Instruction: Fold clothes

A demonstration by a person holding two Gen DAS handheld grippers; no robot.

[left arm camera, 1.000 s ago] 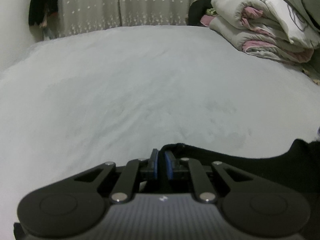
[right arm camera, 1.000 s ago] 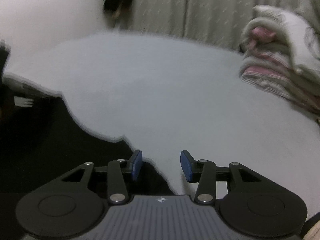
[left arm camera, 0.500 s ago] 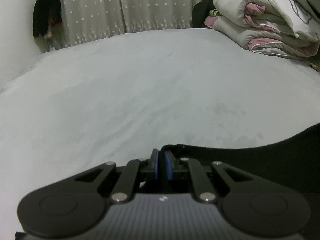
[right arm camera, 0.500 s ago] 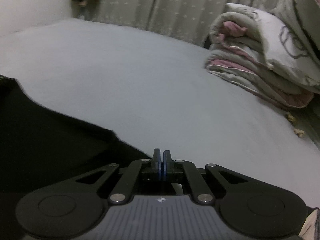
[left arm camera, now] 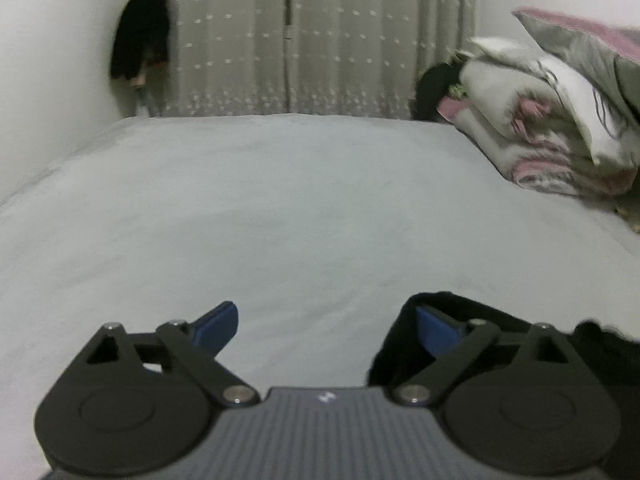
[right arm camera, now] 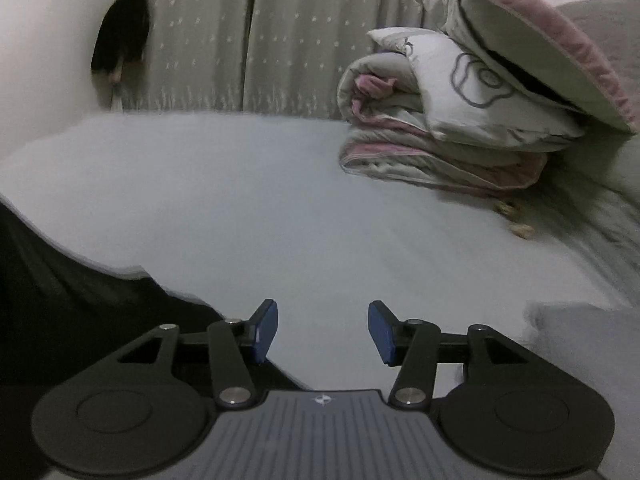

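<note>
Left hand-held gripper [left arm camera: 326,326] just opened wide, black garment [left arm camera: 460,312] released — right hand-held gripper [right arm camera: 322,330] parted

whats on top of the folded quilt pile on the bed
A grey pillow with a pink edge leans on top of the folded quilt pile. Whatever sits behind the pile is covered.

A pale grey bed [left arm camera: 280,200] fills a dim room, closed patterned curtains [left arm camera: 320,36] behind it, folded quilts [right arm camera: 440,128] stacked at right, dark clothing [left arm camera: 140,44] hanging against the white wall [left arm camera: 52,60].
</note>
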